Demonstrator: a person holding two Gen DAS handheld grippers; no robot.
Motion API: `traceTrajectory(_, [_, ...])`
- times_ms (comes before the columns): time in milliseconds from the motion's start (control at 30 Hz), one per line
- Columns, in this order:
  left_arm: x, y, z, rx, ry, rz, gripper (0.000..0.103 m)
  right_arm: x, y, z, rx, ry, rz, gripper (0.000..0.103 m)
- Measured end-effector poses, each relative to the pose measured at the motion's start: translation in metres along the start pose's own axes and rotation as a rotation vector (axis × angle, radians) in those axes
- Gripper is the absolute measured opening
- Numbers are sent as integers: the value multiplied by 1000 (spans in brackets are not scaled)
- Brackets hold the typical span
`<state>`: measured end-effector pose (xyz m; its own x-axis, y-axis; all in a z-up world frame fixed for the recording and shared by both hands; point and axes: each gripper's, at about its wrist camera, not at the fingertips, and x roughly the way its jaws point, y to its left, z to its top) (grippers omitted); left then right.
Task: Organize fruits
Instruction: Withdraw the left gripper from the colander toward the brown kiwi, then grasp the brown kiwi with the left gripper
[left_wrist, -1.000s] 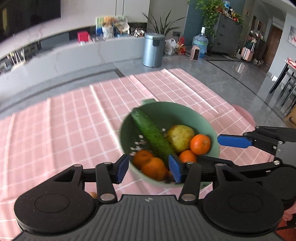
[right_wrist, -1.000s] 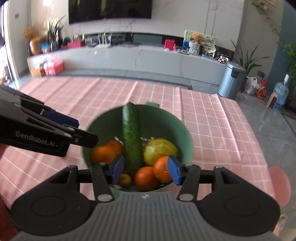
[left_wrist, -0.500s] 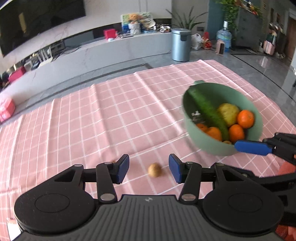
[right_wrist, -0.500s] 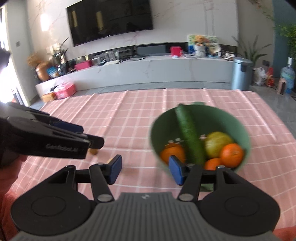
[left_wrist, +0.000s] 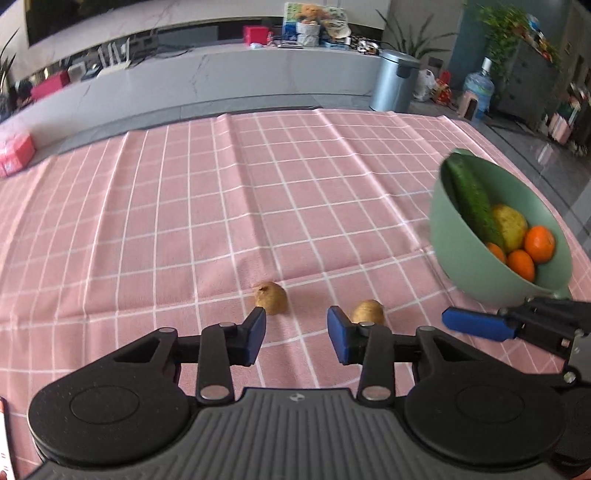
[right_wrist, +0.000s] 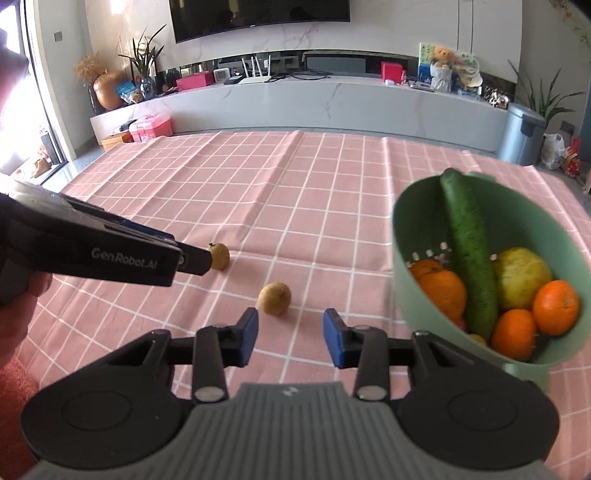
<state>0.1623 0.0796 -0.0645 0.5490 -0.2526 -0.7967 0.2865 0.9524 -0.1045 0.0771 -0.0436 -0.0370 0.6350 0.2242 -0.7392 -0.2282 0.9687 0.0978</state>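
Two small brown fruits lay loose on the pink checked cloth over the counter (left_wrist: 184, 206), and each gripper had one lined up. The left gripper (left_wrist: 296, 336) pointed down at the cloth, fingers (left_wrist: 255, 334) narrowing with nothing between them; the left brown fruit (left_wrist: 271, 297) sat just ahead, touching nothing, slightly toward the left finger's tip. The right brown fruit (left_wrist: 367, 312) peeked out behind its right finger. From the right wrist view, the right gripper (right_wrist: 290, 338) was closing too, and empty; that same right brown fruit (right_wrist: 274, 298) lay just ahead of the gap, a shade toward the left finger (right_wrist: 246, 336). Both fruits were roundish, with no long axis to fuss over. The green bowl (right_wrist: 402, 295), loaded with a cucumber (right_wrist: 467, 254), oranges (right_wrist: 554, 306) and a pear (right_wrist: 522, 277), stood off to the right, nearer the right gripper. My read: each gripper needed a short push forward and a touch leftward.
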Motion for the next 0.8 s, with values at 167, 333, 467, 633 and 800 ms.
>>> traceTrajectory(167, [15,13,1,-54,9,-6,43,22,0,3,5,15,4,35])
traceTrajectory(333, [29,21,2,-87,25,-14,42,40,-1,6,27,23,12,34])
traceTrajectory(467, [36,25,2,-111,19,-21,42,50,-1,6,39,28,29,31])
traceTrajectory(633, [42,26,4,-131,5,-19,39,58,0,4,33,34,35,31])
traceTrajectory(800, [47,28,4,-139,9,-21,34,62,-2,4,34,34,41,27])
